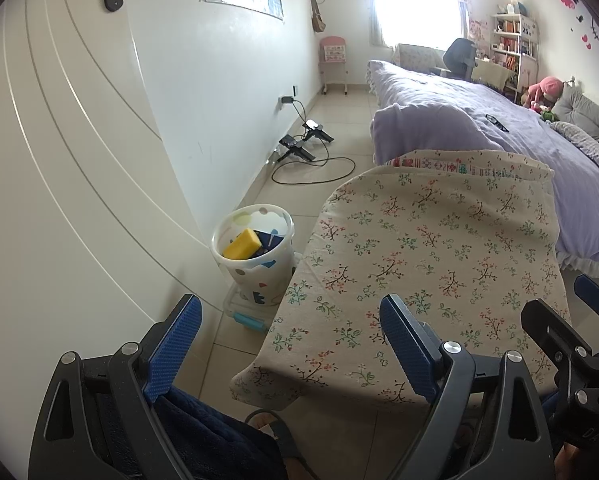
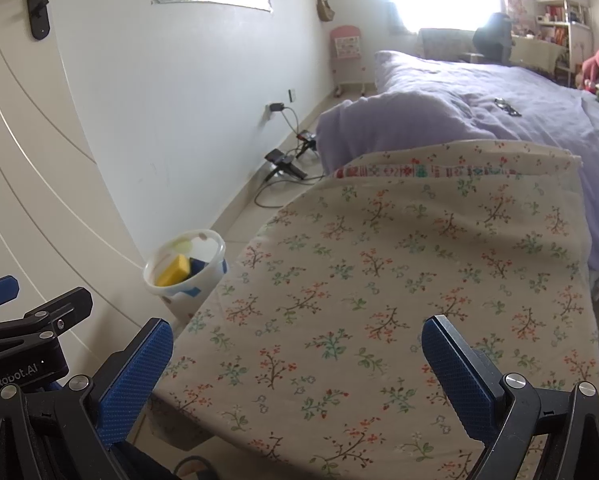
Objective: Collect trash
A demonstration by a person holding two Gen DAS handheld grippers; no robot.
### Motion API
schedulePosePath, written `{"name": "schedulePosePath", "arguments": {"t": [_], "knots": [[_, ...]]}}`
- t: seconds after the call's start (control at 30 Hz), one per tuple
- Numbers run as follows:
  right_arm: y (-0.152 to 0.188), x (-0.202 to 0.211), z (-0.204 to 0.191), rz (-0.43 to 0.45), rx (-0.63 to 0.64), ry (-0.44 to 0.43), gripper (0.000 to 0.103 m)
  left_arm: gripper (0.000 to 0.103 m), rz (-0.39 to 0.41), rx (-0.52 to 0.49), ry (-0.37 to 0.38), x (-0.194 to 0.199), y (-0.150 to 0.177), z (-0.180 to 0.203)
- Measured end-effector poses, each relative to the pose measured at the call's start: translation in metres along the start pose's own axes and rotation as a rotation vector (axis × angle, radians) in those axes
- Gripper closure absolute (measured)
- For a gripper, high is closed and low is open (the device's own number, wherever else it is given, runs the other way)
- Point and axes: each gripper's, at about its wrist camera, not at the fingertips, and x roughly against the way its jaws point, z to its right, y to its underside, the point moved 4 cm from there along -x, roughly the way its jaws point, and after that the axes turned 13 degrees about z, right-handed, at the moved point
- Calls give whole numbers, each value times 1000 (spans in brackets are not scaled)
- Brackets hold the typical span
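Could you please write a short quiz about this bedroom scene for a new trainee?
1. True or false: the yellow sponge lies inside the bin.
2. What does the left gripper hold? A) a sponge B) nothing C) a cable
3. Fill in: the bin stands on the floor between the white door and the table with the ______ cloth.

Key: 1 true; 2 B; 3 flowered. The right gripper is open too.

A floral-cloth table (image 1: 439,264) stands on the tiled floor (image 1: 339,128). Left of the table, on a clear box (image 1: 235,306), sits a spotted bin (image 1: 255,256). Beyond the table, a purple-covered bed (image 1: 479,112); cables (image 1: 311,164) lie leftward.
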Motion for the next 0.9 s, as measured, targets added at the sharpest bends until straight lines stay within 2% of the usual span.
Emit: {"name": "schedulePosePath", "arguments": {"t": [0.9], "knots": [[0,-2,2,-9,-19,-12,1,11,-1,7,-21,-1,-1,-2]]}}
